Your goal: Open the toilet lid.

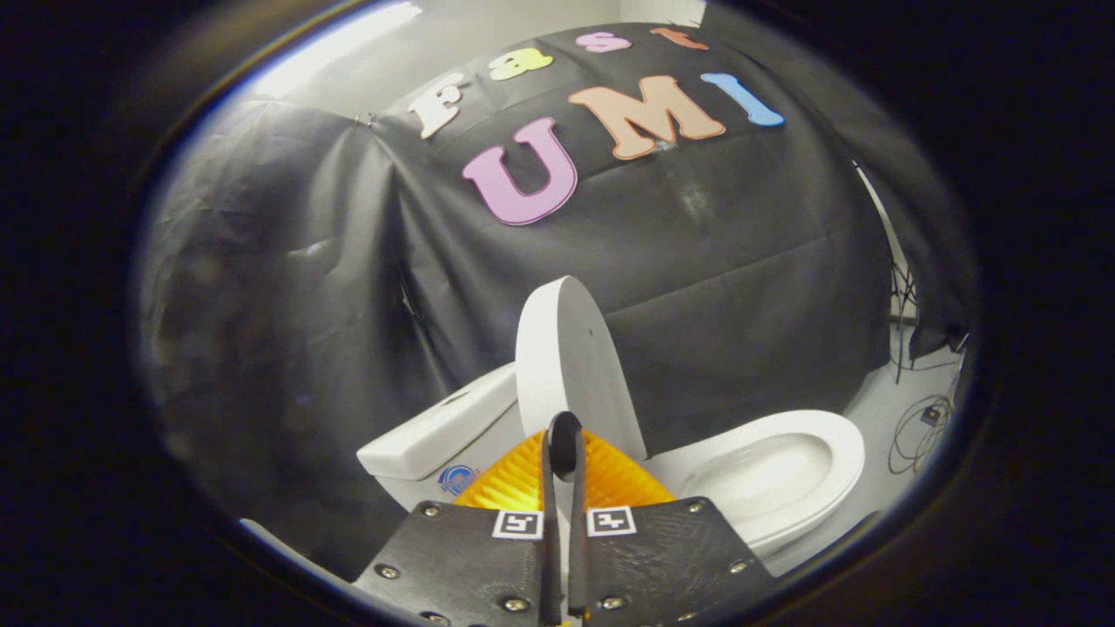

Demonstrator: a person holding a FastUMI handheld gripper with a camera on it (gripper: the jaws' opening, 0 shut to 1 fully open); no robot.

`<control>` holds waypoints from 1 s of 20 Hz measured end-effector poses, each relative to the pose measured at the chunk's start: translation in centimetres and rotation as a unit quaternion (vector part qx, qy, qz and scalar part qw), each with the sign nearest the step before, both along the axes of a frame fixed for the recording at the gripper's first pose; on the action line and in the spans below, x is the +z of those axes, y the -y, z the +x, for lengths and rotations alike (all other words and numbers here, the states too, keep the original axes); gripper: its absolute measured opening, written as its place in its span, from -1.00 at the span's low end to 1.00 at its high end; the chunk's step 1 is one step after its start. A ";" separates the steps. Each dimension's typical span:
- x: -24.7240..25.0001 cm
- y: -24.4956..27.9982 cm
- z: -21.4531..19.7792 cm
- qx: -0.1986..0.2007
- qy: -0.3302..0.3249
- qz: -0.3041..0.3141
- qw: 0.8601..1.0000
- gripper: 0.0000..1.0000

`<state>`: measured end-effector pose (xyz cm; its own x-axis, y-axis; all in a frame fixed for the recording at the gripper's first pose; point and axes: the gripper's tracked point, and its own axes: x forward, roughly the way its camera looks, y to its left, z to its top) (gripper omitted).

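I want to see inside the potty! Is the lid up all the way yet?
Nearly. The lid stands raised beside the tank, and the bowl is uncovered. The gripper pinches the lid's edge between nearly closed fingers. What seems left is resting it back and letting go.

Your one camera rides on the gripper (564, 453), looks forward along its nearly closed fingers, tilted sideways, and sits close above the toilet (766, 470), facing its raised lid (566, 357), the tank (435, 431) and the black cloth wall (697, 287) behind.
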<state>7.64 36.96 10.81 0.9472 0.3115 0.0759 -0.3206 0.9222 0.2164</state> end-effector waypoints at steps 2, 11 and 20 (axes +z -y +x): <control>-0.1 -0.9 -0.2 -0.001 0.002 -0.005 1.000 -0.92; -0.6 -3.5 -0.7 0.012 0.004 -0.020 1.000 -0.90; -1.0 -5.1 -0.9 0.032 0.008 -0.034 0.999 -0.87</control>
<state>6.69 42.06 9.76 0.9239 0.3767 0.0678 -0.3827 0.9120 0.1474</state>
